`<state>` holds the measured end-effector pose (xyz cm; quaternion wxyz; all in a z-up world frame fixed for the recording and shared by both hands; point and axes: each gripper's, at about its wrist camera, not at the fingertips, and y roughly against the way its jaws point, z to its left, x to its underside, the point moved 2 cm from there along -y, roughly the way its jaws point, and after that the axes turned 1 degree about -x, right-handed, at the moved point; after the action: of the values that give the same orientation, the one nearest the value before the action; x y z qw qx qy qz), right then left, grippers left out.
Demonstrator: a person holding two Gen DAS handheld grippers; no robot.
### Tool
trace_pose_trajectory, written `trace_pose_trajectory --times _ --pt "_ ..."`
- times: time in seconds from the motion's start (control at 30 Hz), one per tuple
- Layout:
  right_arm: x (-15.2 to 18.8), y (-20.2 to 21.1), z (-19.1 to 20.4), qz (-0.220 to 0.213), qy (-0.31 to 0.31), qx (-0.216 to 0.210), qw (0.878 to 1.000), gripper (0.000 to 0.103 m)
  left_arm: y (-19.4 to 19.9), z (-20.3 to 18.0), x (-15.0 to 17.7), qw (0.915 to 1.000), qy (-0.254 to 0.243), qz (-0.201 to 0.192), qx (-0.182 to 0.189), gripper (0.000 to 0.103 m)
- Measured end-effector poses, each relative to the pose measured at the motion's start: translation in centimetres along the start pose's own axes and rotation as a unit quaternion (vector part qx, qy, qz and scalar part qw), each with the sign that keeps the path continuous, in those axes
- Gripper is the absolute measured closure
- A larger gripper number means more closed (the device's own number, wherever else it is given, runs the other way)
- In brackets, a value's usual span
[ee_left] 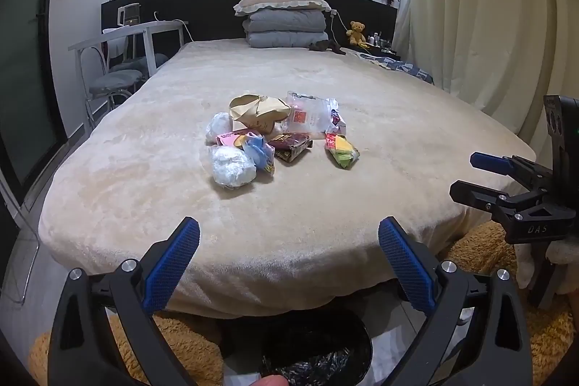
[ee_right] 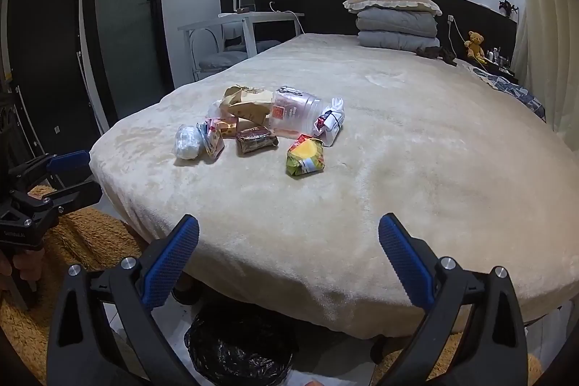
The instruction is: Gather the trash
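A pile of trash lies on the beige bed (ee_left: 325, 212): a crumpled white wad (ee_left: 231, 166), a brown paper bag (ee_left: 258, 113), a clear plastic bag (ee_left: 311, 113), a dark wrapper (ee_left: 291, 144) and a yellow-green packet (ee_left: 343, 151) (ee_right: 305, 157). A black-lined bin (ee_left: 315, 353) (ee_right: 240, 346) stands on the floor below the bed's foot. My left gripper (ee_left: 289, 241) is open and empty above the bin, short of the pile. My right gripper (ee_right: 289, 239) is open and empty, also at the foot of the bed; it shows at the right of the left wrist view (ee_left: 477, 178).
Folded grey quilts and a pillow (ee_left: 286, 20) sit at the headboard, a teddy bear (ee_left: 356, 32) beside them. A white desk and chairs (ee_left: 123, 60) stand left of the bed. Curtains (ee_left: 488, 6) hang on the right. A tan shaggy rug (ee_right: 83, 234) covers the floor.
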<state>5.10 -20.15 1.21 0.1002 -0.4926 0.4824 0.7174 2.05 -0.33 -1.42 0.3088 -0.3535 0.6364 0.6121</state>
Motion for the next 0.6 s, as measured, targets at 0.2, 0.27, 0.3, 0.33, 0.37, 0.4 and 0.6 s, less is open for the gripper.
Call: trace_pose_trajectory --times 0.2,0.27,0.3,0.33,0.37,0.4,0.6 --pt "-0.18 -0.15 0.12 0.004 0.004 0.000 1.000 0.005 0.15 -0.02 -0.01 1.0000 0.003 -0.002 0.001 0.007" --pt "-0.16 -0.24 0.20 0.007 0.007 0.001 1.000 0.005 0.13 0.00 -0.03 1.0000 0.003 -0.002 0.001 0.007" --pt "-0.15 -0.30 0.22 0.008 0.008 0.000 1.000 0.005 0.15 0.03 -0.05 1.0000 0.002 -0.002 0.001 0.007" --pt "-0.15 -0.37 0.23 0.009 0.008 0.000 1.000 0.005 0.16 0.06 -0.05 1.0000 0.003 -0.002 0.001 0.007" --pt "-0.16 -0.41 0.25 0.010 0.009 -0.001 1.000 0.005 0.15 0.07 -0.05 1.0000 0.003 -0.002 0.001 0.007" --pt "-0.16 -0.47 0.26 0.010 0.009 -0.001 1.000 0.005 0.16 0.08 -0.06 1.0000 0.003 -0.001 0.001 0.007" --pt "-0.15 -0.64 0.34 0.012 0.010 -0.002 1.000 0.005 0.10 0.31 -0.05 1.0000 0.009 0.000 0.002 0.007"
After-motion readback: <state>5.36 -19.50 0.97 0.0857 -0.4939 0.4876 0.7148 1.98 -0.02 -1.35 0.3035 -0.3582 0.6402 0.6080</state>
